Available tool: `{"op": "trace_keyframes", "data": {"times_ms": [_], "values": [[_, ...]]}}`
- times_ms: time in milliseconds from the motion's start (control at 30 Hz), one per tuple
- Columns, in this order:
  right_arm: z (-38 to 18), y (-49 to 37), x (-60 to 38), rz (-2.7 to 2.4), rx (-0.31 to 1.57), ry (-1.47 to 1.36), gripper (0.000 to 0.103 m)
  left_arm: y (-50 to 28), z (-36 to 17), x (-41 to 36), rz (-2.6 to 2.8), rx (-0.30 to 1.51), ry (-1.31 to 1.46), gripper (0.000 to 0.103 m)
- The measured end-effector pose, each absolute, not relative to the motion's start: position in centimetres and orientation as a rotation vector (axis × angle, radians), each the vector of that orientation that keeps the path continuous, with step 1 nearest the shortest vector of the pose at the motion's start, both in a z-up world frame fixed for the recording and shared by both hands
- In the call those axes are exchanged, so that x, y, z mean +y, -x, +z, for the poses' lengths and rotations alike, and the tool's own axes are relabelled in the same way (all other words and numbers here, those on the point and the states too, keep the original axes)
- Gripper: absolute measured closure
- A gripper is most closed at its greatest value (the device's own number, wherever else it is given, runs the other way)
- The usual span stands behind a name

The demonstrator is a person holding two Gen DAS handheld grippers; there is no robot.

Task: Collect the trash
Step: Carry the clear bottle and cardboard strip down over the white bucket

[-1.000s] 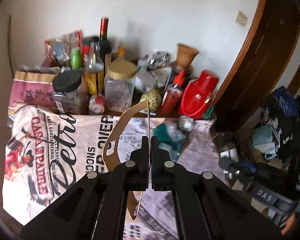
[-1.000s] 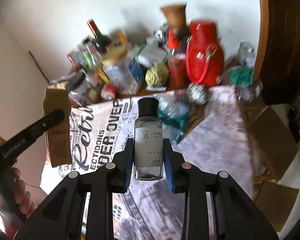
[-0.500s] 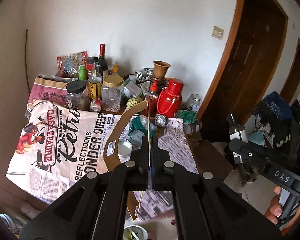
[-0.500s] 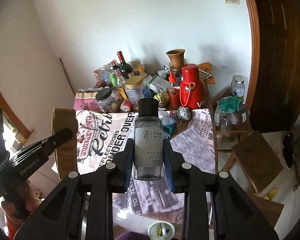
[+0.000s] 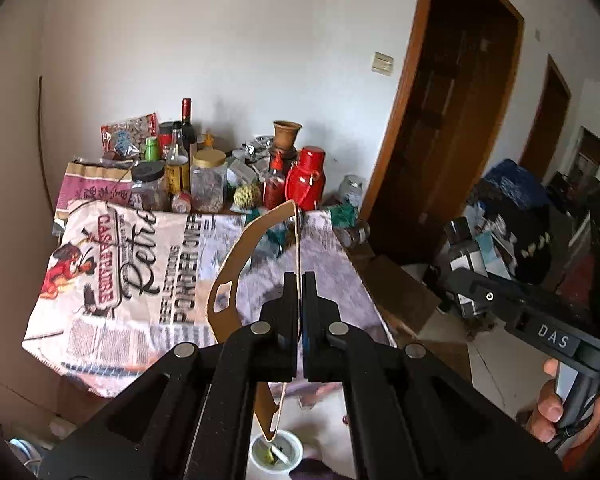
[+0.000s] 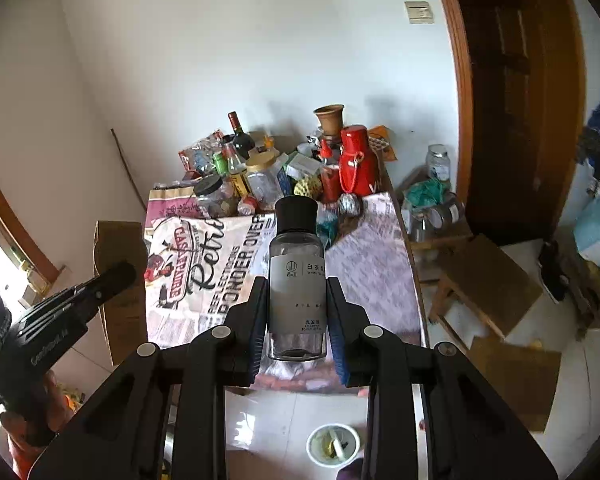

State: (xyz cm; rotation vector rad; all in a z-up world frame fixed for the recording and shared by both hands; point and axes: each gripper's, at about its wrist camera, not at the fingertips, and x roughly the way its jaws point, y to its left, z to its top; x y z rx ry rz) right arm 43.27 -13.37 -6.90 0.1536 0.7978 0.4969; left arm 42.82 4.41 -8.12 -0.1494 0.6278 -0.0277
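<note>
- Your left gripper (image 5: 299, 280): fingers pressed fully together on a thin brown cardboard piece (image 5: 236, 280), seen edge-on w/ a curved flap & cut-out slot bulging to the left
- In right wrist view that cardboard (image 6: 120, 264) shows as a flat brown panel, held off the table's left edge, above the floor
- Your right gripper (image 6: 297, 312): fingers narrow, clamped on a small clear bottle (image 6: 297, 280) w/ black cap & white label; bottle upright, looks nearly empty
- Left view shows the right gripper (image 5: 480, 276) at far right w/ the bottle, your hand (image 5: 560, 404) on its handle
- Both items are up in the air, in front of the table (image 6: 380, 264), not touching it
- Table has a printed cloth (image 5: 140, 272) ("Retro" lettering); back edge crowded: red flask (image 6: 354, 160), wine bottle (image 6: 240, 136), clay vase (image 6: 330, 118), jars & wrappers
- White cup (image 6: 332, 444) w/ scraps inside sits on the floor tiles just below, near both grippers
- Right of table: low wooden stool (image 6: 488, 280) and flat cardboard (image 6: 516, 376) on the floor, dark wooden door (image 6: 512, 92) behind
</note>
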Motion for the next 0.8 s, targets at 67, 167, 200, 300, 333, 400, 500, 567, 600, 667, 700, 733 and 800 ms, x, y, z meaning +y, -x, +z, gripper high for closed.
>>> {"op": "trace_keyframes", "data": {"times_ms": [67,167,200,300,333,400,500,567,600,667,700,733,800], "values": [[-7.0,-40.6,-12.8,0.481,0.798,-0.152,0.078,-40.1,-8.6,4.9,-0.045,0.635,0.149,0.103],[-7.3,-37.1,-12.3,0.461,0.799,-0.151,0.078,-37.0,-9.4,5.3,-0.067,0.645,0.145,0.103],[-7.4,-36.3,-12.3,0.457,0.802,-0.153,0.078,-36.0,-9.6,5.4,-0.072,0.649,0.145,0.103],[-8.1,-33.1,-12.0,0.445,0.821,-0.162,0.078,-33.0,-10.5,5.7,-0.09,0.665,0.145,0.103],[-8.4,-32.1,-11.9,0.438,0.829,-0.161,0.078,-32.1,-10.8,5.7,-0.097,0.674,0.142,0.103],[-8.8,-30.4,-11.9,0.432,0.846,-0.161,0.078,-30.9,-11.4,5.7,-0.103,0.688,0.133,0.103],[-9.6,-28.5,-11.9,0.417,0.886,-0.154,0.078,-29.7,-12.4,5.7,-0.123,0.722,0.139,0.103],[-10.3,-27.7,-12.1,0.404,0.918,-0.153,0.078,-29.3,-13.2,5.7,-0.133,0.75,0.144,0.103],[-10.5,-27.2,-12.2,0.401,0.929,-0.153,0.078,-29.1,-13.7,5.6,-0.138,0.763,0.147,0.103],[-11.4,-27.1,-12.5,0.391,0.965,-0.156,0.078,-28.8,-14.7,5.3,-0.145,0.791,0.152,0.103],[-11.6,-26.8,-12.6,0.39,0.975,-0.154,0.078,-28.8,-15.2,5.2,-0.146,0.804,0.153,0.103],[-12.2,-26.9,-12.6,0.387,0.996,-0.153,0.078,-28.8,-15.8,5.1,-0.147,0.82,0.155,0.103],[-13.0,-26.5,-12.6,0.388,1.019,-0.15,0.078,-29.0,-17.0,4.9,-0.148,0.85,0.157,0.103]]}}
